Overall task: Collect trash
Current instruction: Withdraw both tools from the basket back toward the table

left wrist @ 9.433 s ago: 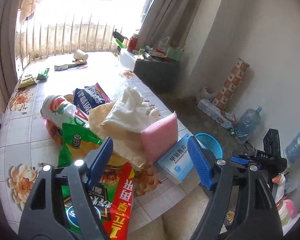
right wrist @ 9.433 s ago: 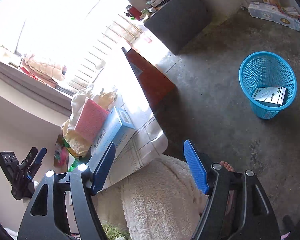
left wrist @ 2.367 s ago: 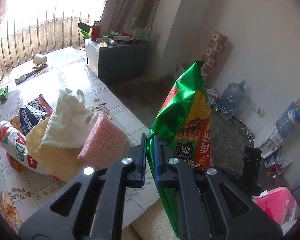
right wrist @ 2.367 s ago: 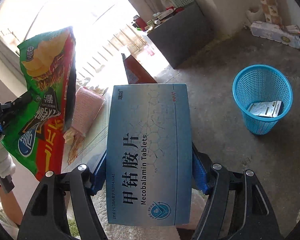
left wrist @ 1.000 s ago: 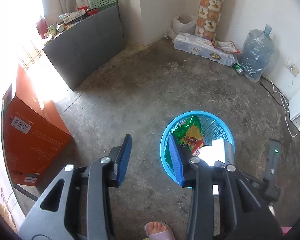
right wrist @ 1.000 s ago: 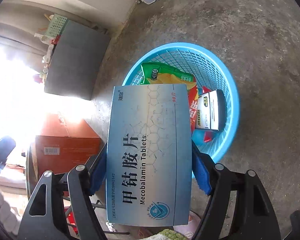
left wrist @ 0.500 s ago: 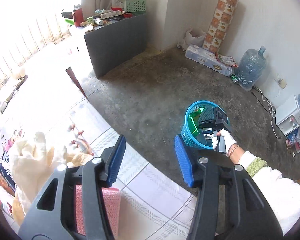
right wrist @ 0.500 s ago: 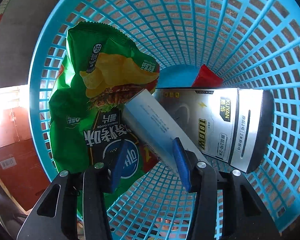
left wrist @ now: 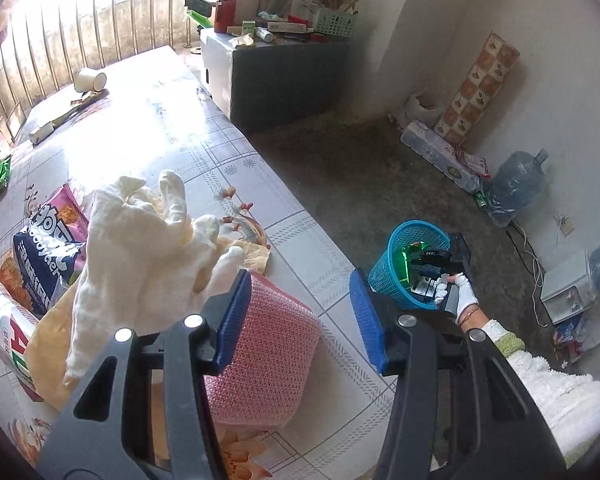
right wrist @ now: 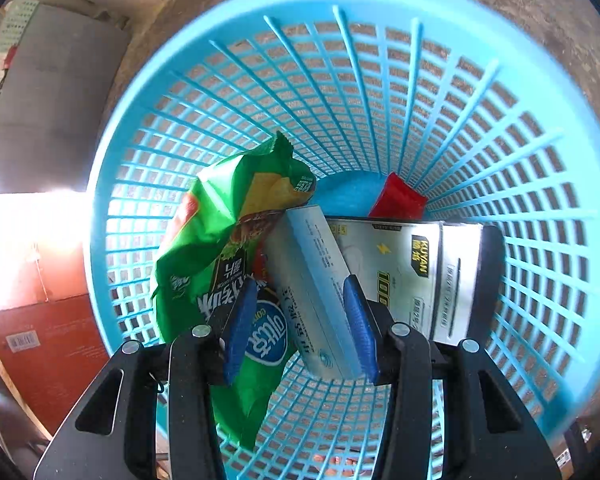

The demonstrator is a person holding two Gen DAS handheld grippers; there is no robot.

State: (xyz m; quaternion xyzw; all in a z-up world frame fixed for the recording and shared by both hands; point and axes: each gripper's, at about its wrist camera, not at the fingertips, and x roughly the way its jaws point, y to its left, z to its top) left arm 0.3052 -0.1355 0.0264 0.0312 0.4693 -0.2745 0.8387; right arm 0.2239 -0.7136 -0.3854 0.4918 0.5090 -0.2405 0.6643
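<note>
The chip bag (right wrist: 220, 264) is off the table (left wrist: 148, 120) and now stands in the basket (right wrist: 520, 160), against its left wall. The left gripper (left wrist: 296, 320), which carried it there pinched tight, is back over the table's near edge, jaws apart and empty, the pink sponge (left wrist: 268, 360) just below its left finger. The right gripper (right wrist: 300, 328) has dropped from above the floor right into the basket. Its jaws have just been closing in, yet the pill box (right wrist: 316, 292) they gripped flat a moment ago now sits slack between them, tilted on edge, leaning on the silver carton (right wrist: 420, 272) at the basket's bottom.
</note>
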